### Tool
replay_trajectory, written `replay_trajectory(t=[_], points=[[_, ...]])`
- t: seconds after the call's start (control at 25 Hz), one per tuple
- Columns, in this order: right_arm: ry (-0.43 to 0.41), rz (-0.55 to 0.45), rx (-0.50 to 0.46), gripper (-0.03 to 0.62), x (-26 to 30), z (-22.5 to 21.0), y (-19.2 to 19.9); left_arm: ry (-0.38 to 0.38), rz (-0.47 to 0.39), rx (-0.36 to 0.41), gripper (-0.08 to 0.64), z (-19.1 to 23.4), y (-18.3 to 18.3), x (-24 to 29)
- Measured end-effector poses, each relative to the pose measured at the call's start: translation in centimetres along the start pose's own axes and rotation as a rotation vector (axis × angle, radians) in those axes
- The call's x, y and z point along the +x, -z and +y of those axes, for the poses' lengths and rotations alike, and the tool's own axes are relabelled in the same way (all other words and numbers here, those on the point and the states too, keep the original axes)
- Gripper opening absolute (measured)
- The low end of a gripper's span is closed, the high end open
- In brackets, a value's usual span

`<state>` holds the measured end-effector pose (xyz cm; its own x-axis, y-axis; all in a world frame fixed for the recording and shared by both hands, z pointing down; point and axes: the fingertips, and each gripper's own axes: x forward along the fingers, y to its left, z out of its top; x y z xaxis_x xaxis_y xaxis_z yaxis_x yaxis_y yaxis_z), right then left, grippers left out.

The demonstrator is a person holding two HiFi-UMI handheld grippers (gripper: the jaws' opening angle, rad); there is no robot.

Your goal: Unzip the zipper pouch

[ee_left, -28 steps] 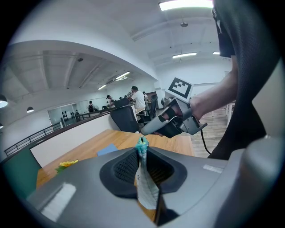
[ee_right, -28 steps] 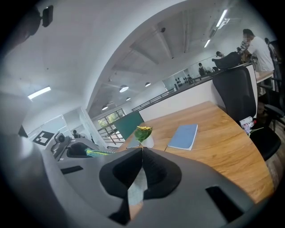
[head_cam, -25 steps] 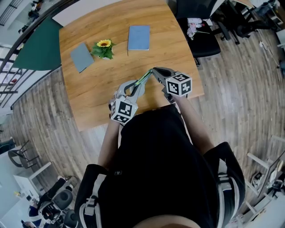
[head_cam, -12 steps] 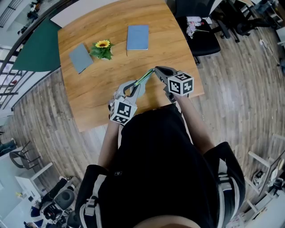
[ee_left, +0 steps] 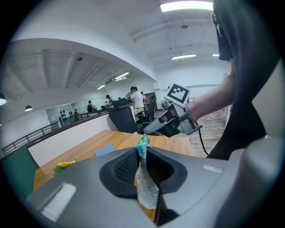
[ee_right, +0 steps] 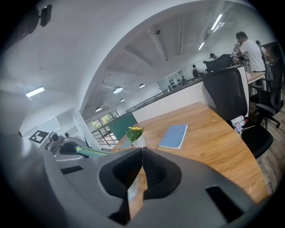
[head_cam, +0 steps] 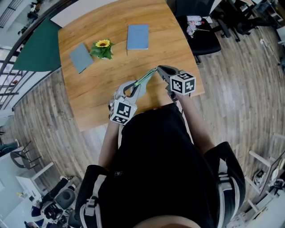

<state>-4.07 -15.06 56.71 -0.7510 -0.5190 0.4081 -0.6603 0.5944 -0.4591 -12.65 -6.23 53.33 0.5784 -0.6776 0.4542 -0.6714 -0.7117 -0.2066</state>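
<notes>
Your pouch (head_cam: 144, 79) hangs mid-frame over the table (head_cam: 89, 95), L gripper (head_cam: 132, 88) clamped on one end, R gripper (head_cam: 159, 68) pinched shut on the zip end; prob light & floppy, so hold it taut.

Bright, even light from ceiling strips (ee_left: 186, 6); soft shadows; fisheye edges, black corners.

wooden table (head_cam: 171, 44), plank floor (head_cam: 240, 100), black chair (head_cam: 203, 43)
</notes>
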Motion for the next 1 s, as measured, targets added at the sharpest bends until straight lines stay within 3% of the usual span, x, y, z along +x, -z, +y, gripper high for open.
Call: replay_trajectory(t=[1.0], points=[[0.042, -0.018, 0.030, 0.008, -1.2, -1.5, 0.9, 0.028, -0.019, 0.005, 0.041, -1.0, 0.1, -0.6]])
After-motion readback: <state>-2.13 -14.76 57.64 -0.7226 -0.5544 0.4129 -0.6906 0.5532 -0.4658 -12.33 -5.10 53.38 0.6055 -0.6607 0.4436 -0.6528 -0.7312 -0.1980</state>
